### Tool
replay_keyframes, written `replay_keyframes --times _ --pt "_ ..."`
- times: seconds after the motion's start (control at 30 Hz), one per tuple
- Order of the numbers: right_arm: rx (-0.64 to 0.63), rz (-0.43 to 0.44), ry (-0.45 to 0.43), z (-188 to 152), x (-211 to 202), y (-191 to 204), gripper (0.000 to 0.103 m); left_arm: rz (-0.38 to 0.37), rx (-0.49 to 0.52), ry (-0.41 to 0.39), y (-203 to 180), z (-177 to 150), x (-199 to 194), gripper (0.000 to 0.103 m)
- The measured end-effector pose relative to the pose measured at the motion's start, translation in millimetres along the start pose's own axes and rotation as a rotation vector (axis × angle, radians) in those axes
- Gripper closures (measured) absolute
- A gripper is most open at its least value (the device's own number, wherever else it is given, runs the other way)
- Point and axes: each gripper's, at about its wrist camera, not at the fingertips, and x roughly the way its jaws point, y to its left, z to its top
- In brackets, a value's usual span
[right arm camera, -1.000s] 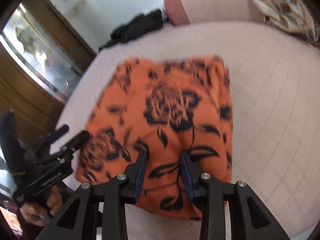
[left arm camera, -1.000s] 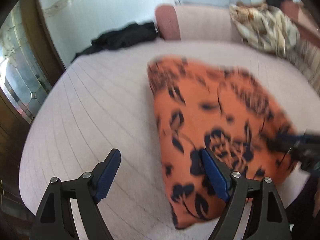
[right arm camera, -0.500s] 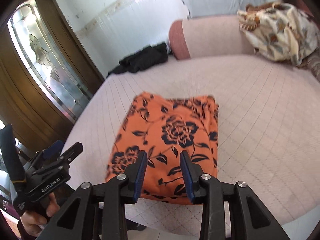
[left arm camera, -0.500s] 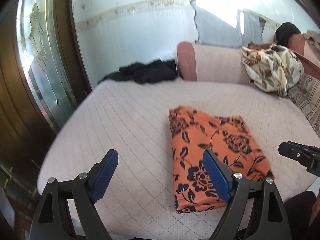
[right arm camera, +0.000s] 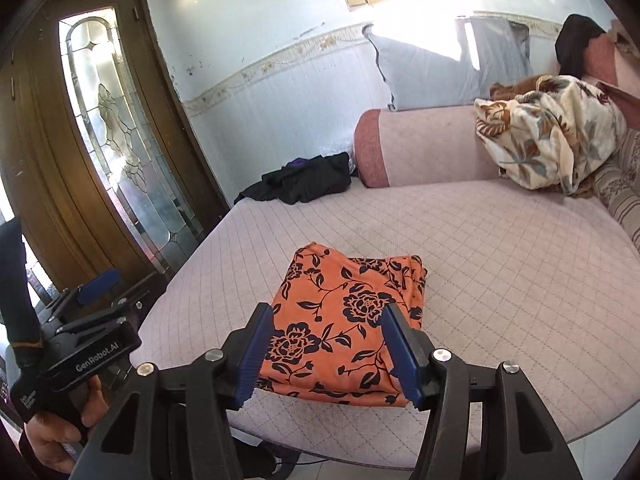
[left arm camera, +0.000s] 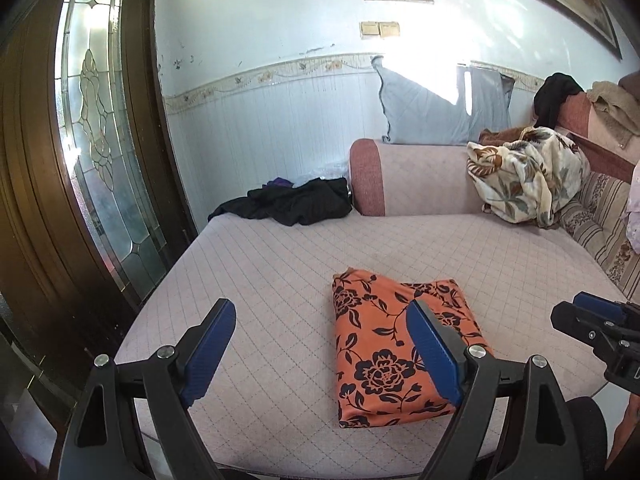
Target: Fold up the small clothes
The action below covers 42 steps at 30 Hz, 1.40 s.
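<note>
Orange garment [left arm camera: 394, 340]: black flower print, folded into a compact rectangle; it lies flat near the front edge of the quilted pink daybed [left arm camera: 280, 264], touched by nothing.
Change noted: a second ago we stood close over the cloth; now both tools are lifted up and back, and the whole bundle shows with bare quilt on every side.
Left gripper [left arm camera: 320, 352]: jaws spread wide, nothing between them; the cloth only appears behind one blue pad.
Right gripper [right arm camera: 328, 352]: jaws opening at this moment, empty; the garment sits beyond them, apart from the pads.
Holding hand [right arm camera: 56, 436]: seen in the right view, wrapped round the left tool's handle.
Other cloth: dark clothes heap [left arm camera: 296, 202] at the far corner by the bolster; floral blanket [left arm camera: 524, 174] bundled to the right.
Our reading: this piece looks finished and released; we judge the dark heap a likely next item.
</note>
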Motion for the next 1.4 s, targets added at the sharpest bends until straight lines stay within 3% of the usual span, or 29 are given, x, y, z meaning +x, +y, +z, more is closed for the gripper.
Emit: replay_keyframes --times 0.37,0.9,1.4 --pt "-0.008 -0.01 -0.047 -5 -30 2 0.042 0.007 0.004 -0.005 -6 1 -15 0.01" --pt "-0.032 -0.048 0.014 -20 -7 8 0.042 0.121 -0.023 0.065 7 -12 4 0.009" --pt "-0.02 -0.073 0.006 -20 0 12 0.042 0.106 -0.02 0.078 18 -19 16 0.009"
